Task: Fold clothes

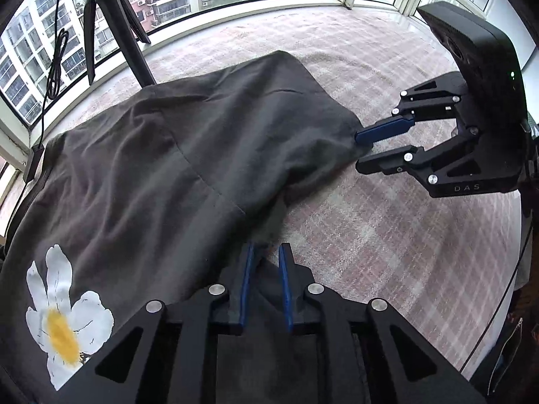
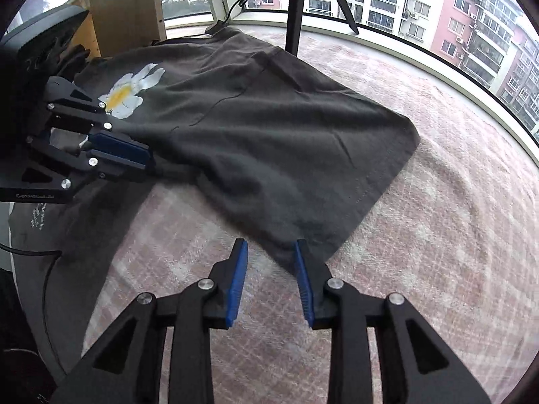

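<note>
A dark grey T-shirt is lying spread and rumpled on a pink plaid cover; it serves as the landmark here. Beyond its far edge a black tripod is standing at the window sill, with a black cable hanging to the left of it. A white and yellow flower print is showing on the shirt's left part. The letters "DAS" are reading on the right gripper's body. The left gripper is pointing steeply down at the shirt's near edge, its blue pads nearly together with dark fabric between them. The right gripper is angling down at the shirt's right corner, jaws apart, cloth lying between unpressed pads.
</note>
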### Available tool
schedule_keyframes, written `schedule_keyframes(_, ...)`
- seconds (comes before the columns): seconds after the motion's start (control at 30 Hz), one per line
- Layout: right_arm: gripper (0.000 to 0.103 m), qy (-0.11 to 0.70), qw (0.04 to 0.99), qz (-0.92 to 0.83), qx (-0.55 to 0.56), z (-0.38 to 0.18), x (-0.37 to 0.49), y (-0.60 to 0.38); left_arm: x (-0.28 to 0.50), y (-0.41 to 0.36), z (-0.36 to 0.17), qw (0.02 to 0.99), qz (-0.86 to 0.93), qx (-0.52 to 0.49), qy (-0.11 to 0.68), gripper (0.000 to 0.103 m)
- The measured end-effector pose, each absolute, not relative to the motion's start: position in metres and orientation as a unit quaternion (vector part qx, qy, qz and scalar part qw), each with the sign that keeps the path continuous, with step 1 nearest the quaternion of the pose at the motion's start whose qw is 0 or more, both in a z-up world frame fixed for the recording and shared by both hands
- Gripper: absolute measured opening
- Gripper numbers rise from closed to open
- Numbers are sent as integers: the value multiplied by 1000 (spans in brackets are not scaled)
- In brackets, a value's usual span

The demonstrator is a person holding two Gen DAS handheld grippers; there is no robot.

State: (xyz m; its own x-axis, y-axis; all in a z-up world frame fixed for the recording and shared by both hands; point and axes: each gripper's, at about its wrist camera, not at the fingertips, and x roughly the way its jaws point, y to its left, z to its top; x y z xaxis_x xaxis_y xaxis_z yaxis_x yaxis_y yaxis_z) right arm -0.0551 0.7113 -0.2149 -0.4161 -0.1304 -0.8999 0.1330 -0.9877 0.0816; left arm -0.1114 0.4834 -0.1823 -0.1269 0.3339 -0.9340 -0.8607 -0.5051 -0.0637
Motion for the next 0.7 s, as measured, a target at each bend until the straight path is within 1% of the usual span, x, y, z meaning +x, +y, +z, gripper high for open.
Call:
schedule_keyframes(0.1, 28, 22, 85, -839, 536, -215, -57, 708, -108, 486, -184, 421, 701, -503, 279, 15)
schedule_keyframes(0.17, 15, 38, 87, -838, 538, -215, -59, 707, -106, 484, -177, 426, 704, -499, 272, 15)
schedule_keyframes(0.2, 4, 44, 86, -837, 539, -215, -59, 707, -105, 482, -172, 428, 708, -495, 266, 16)
schedule_keyframes(0.33, 4, 34, 83, -843, 531, -207, -59, 717, -106, 479, -167, 430, 712, -486, 269, 19)
schedule_keyframes(0.47, 4, 21, 86, -846, 525, -199, -58, 722, -105, 490, -185, 430, 692, -498, 296, 19)
schedule_keyframes(0.57, 8, 14, 101, -844, 526, -198, -53, 720, -106, 493, -191, 429, 691, -498, 301, 18)
schedule_keyframes(0.63, 20, 14, 110, -843, 526, -198, -50, 718, -108, 493, -190, 429, 691, -497, 303, 13)
schedule_keyframes(0.67, 21, 24, 107, -842, 528, -200, -50, 715, -109, 492, -190, 428, 691, -498, 303, 7)
schedule_keyframes(0.7, 21, 38, 102, -841, 531, -202, -51, 711, -112, 490, -190, 428, 691, -500, 300, 4)
